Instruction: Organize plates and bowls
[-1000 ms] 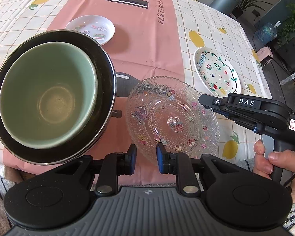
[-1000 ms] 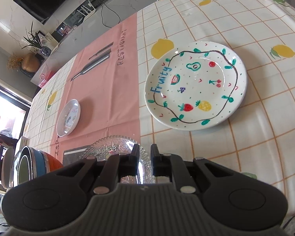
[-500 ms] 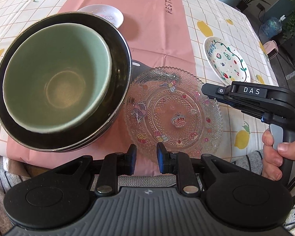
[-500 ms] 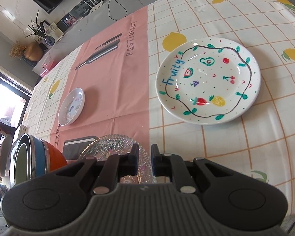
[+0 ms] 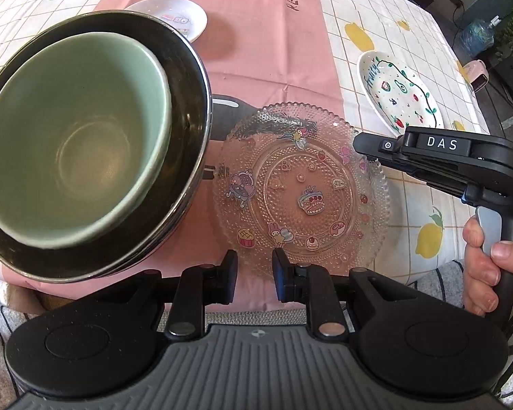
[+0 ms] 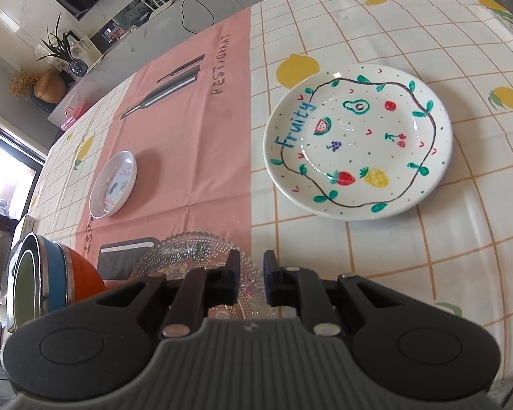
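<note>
To the left of the left gripper [image 5: 254,266] and beyond it, a green bowl [image 5: 71,136] sits nested inside a larger black bowl [image 5: 191,102]. This gripper's fingers stand a little apart with nothing between them. Just past their tips lies a clear glass plate [image 5: 301,188] with cartoon stickers on the pink table runner [image 5: 270,34], close beside the black bowl. Farther off, a small white dish [image 5: 174,17] peeks over the bowls. At the right, a hand [image 5: 485,266] holds the right gripper [image 6: 251,273]; its fingers are nearly together, empty, above the glass plate's right edge. Beyond and to their right rests the white fruit-painted plate [image 6: 359,143].
</note>
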`<state>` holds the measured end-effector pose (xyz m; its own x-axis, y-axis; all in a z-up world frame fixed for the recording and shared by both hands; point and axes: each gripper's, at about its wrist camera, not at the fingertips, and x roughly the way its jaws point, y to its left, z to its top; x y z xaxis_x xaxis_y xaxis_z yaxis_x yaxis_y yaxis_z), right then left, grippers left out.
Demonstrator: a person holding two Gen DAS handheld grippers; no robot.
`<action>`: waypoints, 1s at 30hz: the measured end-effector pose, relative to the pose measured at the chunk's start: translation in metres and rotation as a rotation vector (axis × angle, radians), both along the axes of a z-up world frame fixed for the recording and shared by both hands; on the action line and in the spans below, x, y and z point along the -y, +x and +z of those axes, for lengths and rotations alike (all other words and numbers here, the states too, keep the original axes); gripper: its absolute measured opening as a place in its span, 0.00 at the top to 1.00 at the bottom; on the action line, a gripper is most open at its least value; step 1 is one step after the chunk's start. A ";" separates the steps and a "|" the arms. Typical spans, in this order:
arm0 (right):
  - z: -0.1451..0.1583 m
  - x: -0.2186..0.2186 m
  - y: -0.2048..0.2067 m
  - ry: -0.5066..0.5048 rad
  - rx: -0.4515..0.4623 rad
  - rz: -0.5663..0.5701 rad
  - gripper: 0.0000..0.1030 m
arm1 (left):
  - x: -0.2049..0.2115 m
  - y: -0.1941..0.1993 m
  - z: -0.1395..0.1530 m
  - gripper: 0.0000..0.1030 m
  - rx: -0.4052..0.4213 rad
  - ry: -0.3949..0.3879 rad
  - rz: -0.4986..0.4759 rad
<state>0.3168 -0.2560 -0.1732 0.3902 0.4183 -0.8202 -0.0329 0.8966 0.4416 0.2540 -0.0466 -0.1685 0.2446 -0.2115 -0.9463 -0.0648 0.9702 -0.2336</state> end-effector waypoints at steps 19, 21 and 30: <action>0.001 -0.014 0.047 -0.054 0.066 0.034 0.84 | 0.010 0.029 -0.002 0.75 0.006 -0.007 0.131; 0.001 -0.014 0.046 -0.059 0.070 0.031 0.85 | 0.007 0.032 -0.003 0.75 0.000 -0.012 0.117; 0.000 -0.010 0.042 -0.011 0.051 -0.002 0.73 | 0.019 0.017 0.009 0.39 0.076 -0.006 -0.092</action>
<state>0.3590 -0.2465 -0.1728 0.4321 0.4089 -0.8038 -0.0533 0.9013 0.4298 0.2707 -0.0661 -0.1600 0.2947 -0.2420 -0.9245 0.0426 0.9698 -0.2403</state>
